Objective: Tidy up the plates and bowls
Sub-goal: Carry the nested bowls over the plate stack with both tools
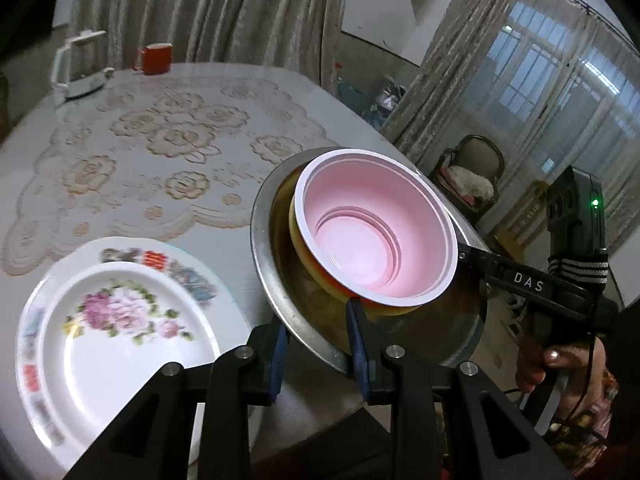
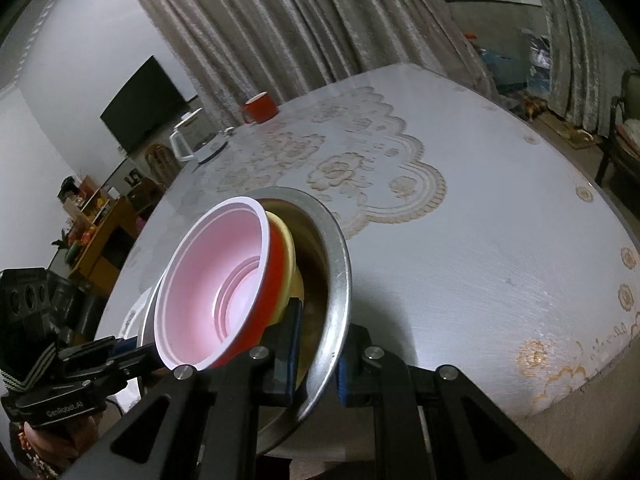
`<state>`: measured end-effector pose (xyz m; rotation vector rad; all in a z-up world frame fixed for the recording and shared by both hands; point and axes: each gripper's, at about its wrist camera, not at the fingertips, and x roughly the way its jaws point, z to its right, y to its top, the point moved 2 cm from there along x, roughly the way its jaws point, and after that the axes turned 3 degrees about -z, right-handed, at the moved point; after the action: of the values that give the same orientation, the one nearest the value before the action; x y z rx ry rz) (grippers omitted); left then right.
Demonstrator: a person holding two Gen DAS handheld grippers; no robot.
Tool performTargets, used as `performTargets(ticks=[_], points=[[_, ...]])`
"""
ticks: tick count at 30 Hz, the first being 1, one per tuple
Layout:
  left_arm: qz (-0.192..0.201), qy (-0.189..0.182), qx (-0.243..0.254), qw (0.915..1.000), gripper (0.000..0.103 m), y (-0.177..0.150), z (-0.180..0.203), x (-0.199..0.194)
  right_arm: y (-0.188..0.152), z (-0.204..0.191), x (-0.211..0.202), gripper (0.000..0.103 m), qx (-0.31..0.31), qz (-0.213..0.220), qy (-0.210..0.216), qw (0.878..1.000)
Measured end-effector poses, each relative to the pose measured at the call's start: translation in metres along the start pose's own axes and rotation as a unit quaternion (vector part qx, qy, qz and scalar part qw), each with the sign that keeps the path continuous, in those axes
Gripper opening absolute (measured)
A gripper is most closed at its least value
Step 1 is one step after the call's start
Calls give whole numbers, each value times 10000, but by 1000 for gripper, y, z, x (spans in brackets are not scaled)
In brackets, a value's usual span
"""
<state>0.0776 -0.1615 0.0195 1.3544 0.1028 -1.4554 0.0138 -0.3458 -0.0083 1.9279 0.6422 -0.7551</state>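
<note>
A metal basin [image 1: 280, 304] holds a yellow bowl [image 1: 304, 256] with a red bowl, pink inside [image 1: 372, 224], nested in it. My left gripper [image 1: 318, 344] is shut on the basin's near rim and holds it tilted above the table edge. My right gripper [image 2: 316, 356] is shut on the opposite rim of the basin [image 2: 340, 264]; it shows at the right in the left wrist view [image 1: 472, 258]. The stacked bowls [image 2: 212, 288] lean inside the basin. A white flowered plate [image 1: 120, 320] lies on the table at the lower left.
The round table [image 2: 480, 240] has a lace-pattern cover. A white kettle [image 1: 80, 66] and a red mug [image 1: 156, 58] stand at its far edge. A chair [image 1: 472, 176] stands past the table on the right, curtains behind.
</note>
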Motion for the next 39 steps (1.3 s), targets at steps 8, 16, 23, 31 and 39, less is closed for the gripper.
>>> performTargets(ticks=[8, 16, 23, 31, 39], points=[[305, 270, -294, 9987, 28, -16, -30, -38, -1, -46, 8, 14, -383, -90, 270, 9989], [568, 621, -608, 9946, 28, -33, -68, -77, -5, -95, 35, 15, -649, -406, 651, 9949], [629, 875, -913, 9900, 28, -47, -100, -91, -10, -133, 63, 15, -863, -642, 843, 9906], [526, 1051, -1200, 9858, 29, -63, -131, -88, -26, -159, 91, 18, -1018, -1035, 842, 9858], [487, 955, -1291, 9858, 29, -69, -142, -74, -34, -158, 107, 19, -1011, -1206, 664, 9853]])
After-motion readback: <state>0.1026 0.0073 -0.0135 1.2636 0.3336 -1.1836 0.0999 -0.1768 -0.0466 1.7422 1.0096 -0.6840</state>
